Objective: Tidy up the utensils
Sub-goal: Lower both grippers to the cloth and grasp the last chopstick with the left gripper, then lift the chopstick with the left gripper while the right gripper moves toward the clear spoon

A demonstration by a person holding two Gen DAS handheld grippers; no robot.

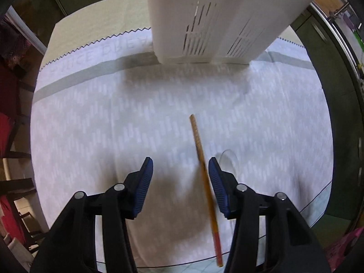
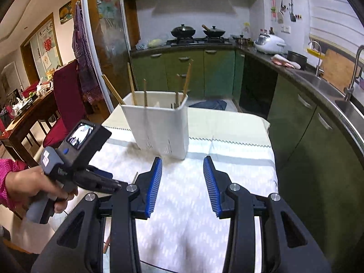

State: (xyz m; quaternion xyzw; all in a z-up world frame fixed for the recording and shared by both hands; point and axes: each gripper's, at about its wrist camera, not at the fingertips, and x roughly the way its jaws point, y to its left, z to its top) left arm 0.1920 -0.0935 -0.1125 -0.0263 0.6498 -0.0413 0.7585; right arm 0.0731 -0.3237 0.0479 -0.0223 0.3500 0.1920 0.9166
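A wooden chopstick [image 1: 203,173] with a red end lies on the white patterned cloth [image 1: 113,125], running from near the table's front edge away from me. My left gripper [image 1: 180,166] is open above it, the chopstick close to the right finger. A white slotted utensil holder [image 1: 204,22] stands beyond. In the right wrist view the holder [image 2: 163,127] holds several upright chopsticks [image 2: 132,84]. My right gripper [image 2: 183,166] is open and empty, facing the holder. The hand-held left gripper's body [image 2: 75,159] shows at the left, with a bit of the chopstick [image 2: 135,176] beside it.
The table stands in a kitchen with green cabinets [image 2: 204,72], a stove with two woks [image 2: 198,33] and a sink counter [image 2: 329,84] at the right. A red chair [image 2: 66,104] and a dining table [image 2: 20,118] stand at the left.
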